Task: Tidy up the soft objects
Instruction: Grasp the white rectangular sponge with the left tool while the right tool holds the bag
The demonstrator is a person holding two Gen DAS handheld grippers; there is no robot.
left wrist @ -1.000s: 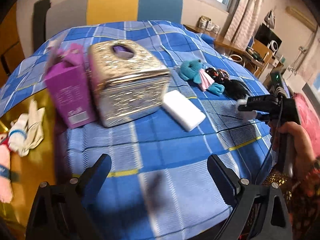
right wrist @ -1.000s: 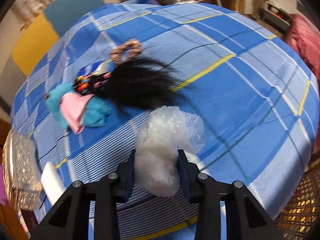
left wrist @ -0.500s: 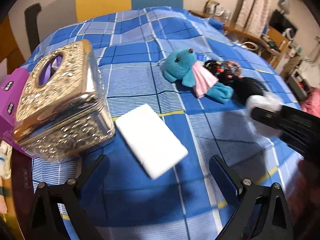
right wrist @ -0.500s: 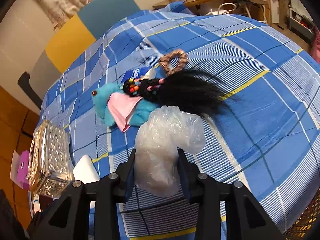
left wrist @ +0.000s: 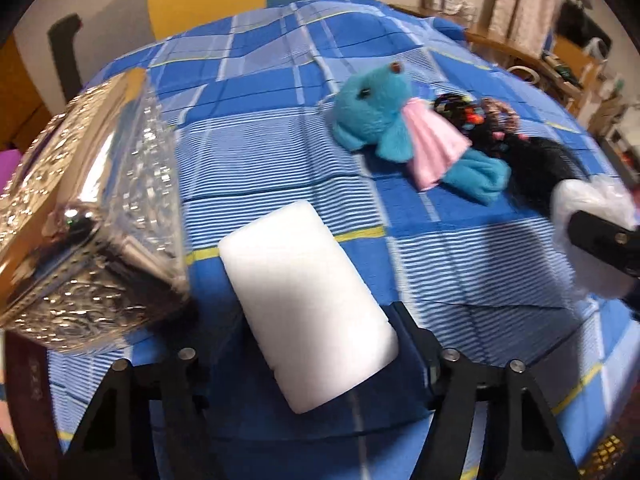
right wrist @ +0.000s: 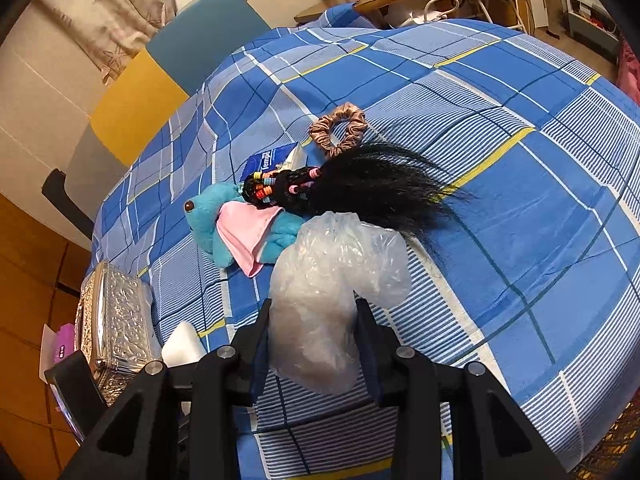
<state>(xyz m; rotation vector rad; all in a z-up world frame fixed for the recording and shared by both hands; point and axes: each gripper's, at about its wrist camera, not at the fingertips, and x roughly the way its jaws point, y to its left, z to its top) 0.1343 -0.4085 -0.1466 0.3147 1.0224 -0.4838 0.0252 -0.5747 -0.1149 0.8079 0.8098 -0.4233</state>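
My left gripper (left wrist: pixel 298 344) is open, with the near end of a white foam block (left wrist: pixel 304 300) lying on the blue plaid cloth between its jaws. My right gripper (right wrist: pixel 314 320) is shut on a crumpled clear plastic bag (right wrist: pixel 336 280), held above the cloth; it also shows in the left wrist view (left wrist: pixel 588 216). A teal plush toy with a pink skirt (left wrist: pixel 404 132) (right wrist: pixel 240 228), a black hairpiece with coloured beads (right wrist: pixel 360 188) and a tan scrunchie (right wrist: pixel 338 128) lie beyond.
A shiny embossed metal tissue box (left wrist: pixel 84 216) (right wrist: pixel 114 320) stands just left of the foam block. A purple box (right wrist: pixel 64 340) sits behind it. A blue tissue packet (right wrist: pixel 272 160) lies by the hairpiece. A chair back (right wrist: pixel 160 80) stands past the table's far edge.
My left gripper has moved forward over the cloth until the foam block lies between its jaws. My right gripper has swung left with the bag, bringing the toy and tissue box into view.
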